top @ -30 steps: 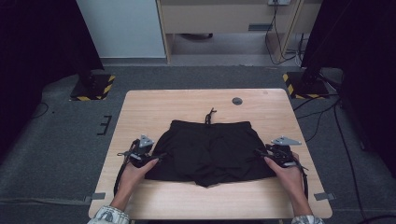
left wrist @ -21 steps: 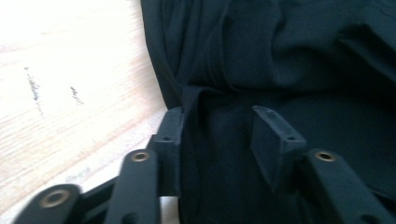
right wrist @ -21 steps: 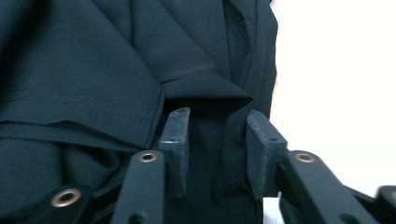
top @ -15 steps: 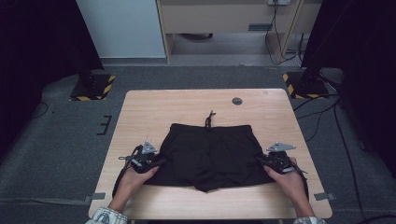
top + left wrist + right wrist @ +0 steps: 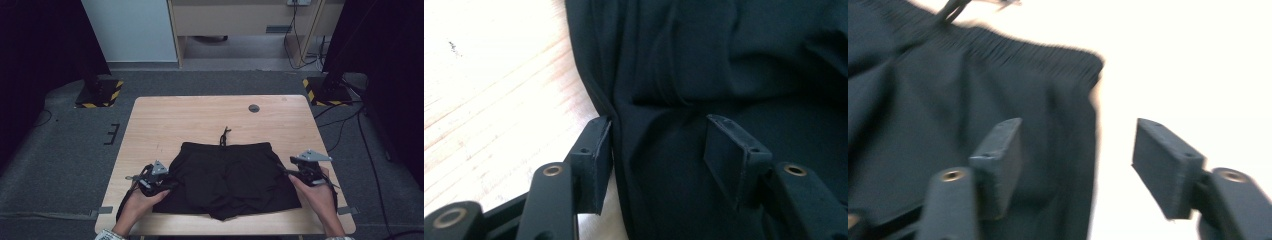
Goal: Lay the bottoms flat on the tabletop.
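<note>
- A pair of black shorts (image 5: 227, 177) lies flat on the near half of the wooden bench (image 5: 200, 117), its waistband toward the far edge and its leg hems close to the near edge.
- The drawstring (image 5: 224, 136) trails from the waistband toward the far edge.
- The left tongs (image 5: 167, 183) sit at the shorts' left side seam; in the left gripper view the jaws stand spread, having just been opening, with the seam edge between them and one pad (image 5: 596, 150) just beside the cloth.
- The right tongs (image 5: 288, 172) sit at the shorts' right side; their jaws stand spread too, just opened, over the cloth's edge without pinching it.
- A small dark disc (image 5: 254, 108) lies near the far edge.
</note>
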`<action>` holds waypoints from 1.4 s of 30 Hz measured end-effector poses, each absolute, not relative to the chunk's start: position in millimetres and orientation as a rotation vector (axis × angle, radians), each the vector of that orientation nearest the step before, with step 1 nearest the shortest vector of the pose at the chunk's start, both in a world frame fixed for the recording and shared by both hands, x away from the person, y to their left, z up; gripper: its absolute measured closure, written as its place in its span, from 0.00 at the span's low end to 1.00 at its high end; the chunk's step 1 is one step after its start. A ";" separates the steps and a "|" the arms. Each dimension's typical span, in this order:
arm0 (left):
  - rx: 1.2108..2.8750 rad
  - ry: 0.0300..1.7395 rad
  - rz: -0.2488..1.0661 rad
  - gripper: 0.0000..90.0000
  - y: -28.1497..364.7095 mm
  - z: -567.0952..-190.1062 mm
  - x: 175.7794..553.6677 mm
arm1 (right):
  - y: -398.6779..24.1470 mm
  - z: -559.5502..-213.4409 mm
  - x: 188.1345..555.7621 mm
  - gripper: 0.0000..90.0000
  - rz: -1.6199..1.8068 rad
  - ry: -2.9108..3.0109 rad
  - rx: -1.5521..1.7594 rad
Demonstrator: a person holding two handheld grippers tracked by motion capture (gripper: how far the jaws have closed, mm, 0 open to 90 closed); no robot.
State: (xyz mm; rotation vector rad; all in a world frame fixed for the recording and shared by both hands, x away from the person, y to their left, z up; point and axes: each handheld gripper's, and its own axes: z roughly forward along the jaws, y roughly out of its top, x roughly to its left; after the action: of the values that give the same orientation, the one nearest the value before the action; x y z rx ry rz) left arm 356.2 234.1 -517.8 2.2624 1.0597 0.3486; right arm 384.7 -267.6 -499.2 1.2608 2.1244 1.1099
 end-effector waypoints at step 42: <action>2.109 1.181 0.458 0.46 232.6 -526.5 455.7 | -243.8 -536.4 429.1 0.81 1.027 2.165 1.295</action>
State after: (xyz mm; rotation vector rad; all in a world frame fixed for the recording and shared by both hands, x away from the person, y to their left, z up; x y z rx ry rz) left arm 455.7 232.6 -526.5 2.1087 1.1812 0.4578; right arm 429.1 -243.8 -536.4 1.2954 2.1647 1.0270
